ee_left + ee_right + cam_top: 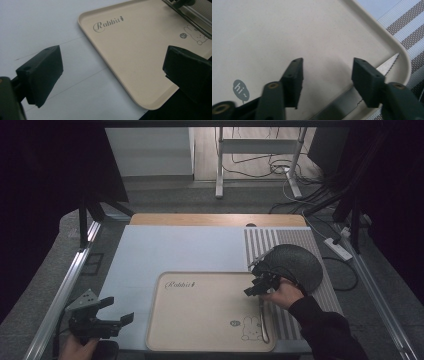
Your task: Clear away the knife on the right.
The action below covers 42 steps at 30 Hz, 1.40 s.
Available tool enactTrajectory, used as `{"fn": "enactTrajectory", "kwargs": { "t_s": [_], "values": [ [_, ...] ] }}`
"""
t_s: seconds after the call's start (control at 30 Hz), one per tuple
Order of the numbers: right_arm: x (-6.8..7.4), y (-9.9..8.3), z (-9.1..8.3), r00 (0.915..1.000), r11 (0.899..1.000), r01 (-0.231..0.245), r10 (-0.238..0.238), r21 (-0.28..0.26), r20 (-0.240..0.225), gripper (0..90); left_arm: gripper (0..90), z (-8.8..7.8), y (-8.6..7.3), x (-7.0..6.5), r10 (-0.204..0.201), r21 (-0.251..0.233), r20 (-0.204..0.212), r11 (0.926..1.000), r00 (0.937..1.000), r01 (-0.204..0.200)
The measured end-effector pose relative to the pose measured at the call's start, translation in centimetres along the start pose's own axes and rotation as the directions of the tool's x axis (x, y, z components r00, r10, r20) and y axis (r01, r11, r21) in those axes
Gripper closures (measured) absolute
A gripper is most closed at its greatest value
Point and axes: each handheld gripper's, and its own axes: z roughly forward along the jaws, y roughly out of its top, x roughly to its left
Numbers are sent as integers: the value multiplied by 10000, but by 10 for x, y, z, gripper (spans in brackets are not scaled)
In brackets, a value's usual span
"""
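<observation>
Pale tabletop mat [165, 250], 4 items, near to far. Left gripper [116, 312]: near corner, jaws wide apart, nothing between them. Beige tray [200, 320]: centre. Serrated knife [262, 320]: flat along tray's right rim. Right gripper [257, 282]: above knife, jaws parted, blade ungripped. Dark bowl [295, 262]: beyond, on striped placemat [280, 240]. Risk: withdrawing jaw nudges blade, sliding it off the rim.
</observation>
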Motion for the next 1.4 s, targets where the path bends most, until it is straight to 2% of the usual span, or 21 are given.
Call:
{"fn": "enactTrajectory", "kwargs": {
  "t_s": [0.23, 0.47, 0.53, 0.97, 1.07, 1.13, 1.4],
  "values": [
    [1, -2, -5, 9992, 9991, 81, -65, -412, 389, 245, 39, 0, 0, 0, 0, -2, -4, 10000, 10000, 0],
    [0, -5, -11, 9997, 9976, -26, 44, -696, 251, 168, 39, 0, 0, 0, 6, 0, -6, 10000, 10000, -6],
    [1, -6, -13, 9995, 9974, 80, -58, -722, 297, 131, 39, 0, 0, 0, 9, 6, -11, 10000, 10000, -9],
    [6, -14, -28, 9971, 9860, 166, -41, -1659, 755, 74, 39, 0, 0, 0, 5, 13, -14, 10000, 10000, -5],
    [7, -17, -32, 9970, 9824, 220, -80, -1853, 765, 19, 39, 0, 0, 0, -3, 10, -14, 10000, 10000, 3],
    [8, -18, -35, 9967, 9811, 265, -113, -1915, 804, 19, 39, 0, 0, 0, 5, 10, -18, 10000, 10000, -5],
    [10, -27, -46, 9936, 9685, 149, 135, -2484, 1123, 2, 39, 0, 0, 0, -4, 10, -18, 10000, 10000, 4]
  ]
}}
